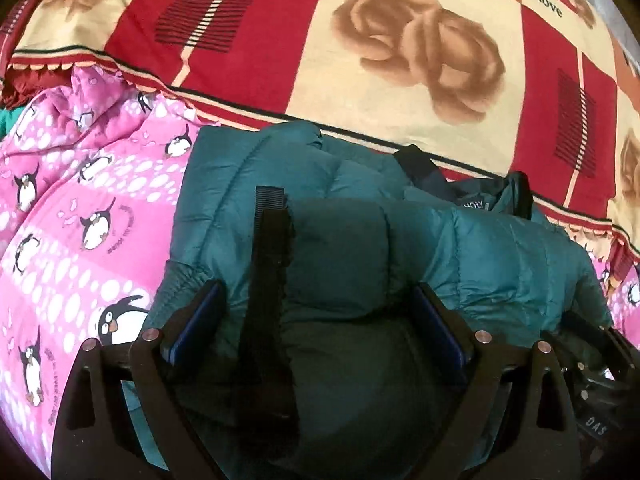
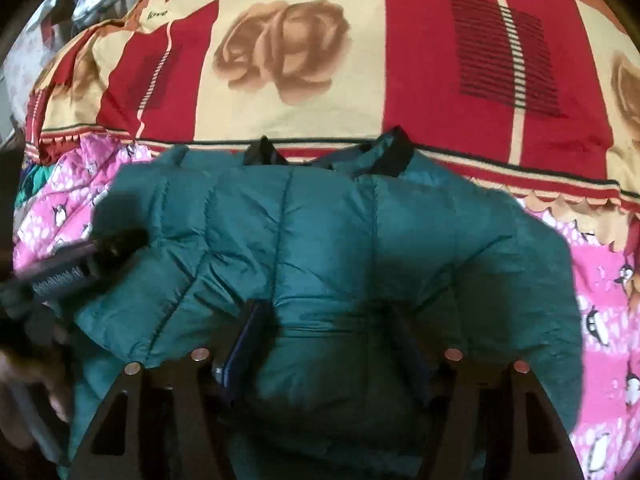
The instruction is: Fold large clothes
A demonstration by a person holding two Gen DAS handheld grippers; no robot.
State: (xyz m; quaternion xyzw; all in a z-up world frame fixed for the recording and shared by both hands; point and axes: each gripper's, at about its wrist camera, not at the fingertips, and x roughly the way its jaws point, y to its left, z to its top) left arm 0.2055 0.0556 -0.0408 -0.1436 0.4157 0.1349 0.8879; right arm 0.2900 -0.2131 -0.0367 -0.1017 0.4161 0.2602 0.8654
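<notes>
Both hand-held grippers, left [image 1: 320, 312] and right [image 2: 332, 332], spread over the teal puffer jacket [image 1: 400, 240].

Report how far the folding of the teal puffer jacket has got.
Done: the teal puffer jacket already lies gathered into a compact bundle on the pink penguin quilt, its black collar at the far edge. In hand: the left claw and right claw each straddle padded fabric, jaws open. Left: whether more folds are needed is unclear.
</notes>
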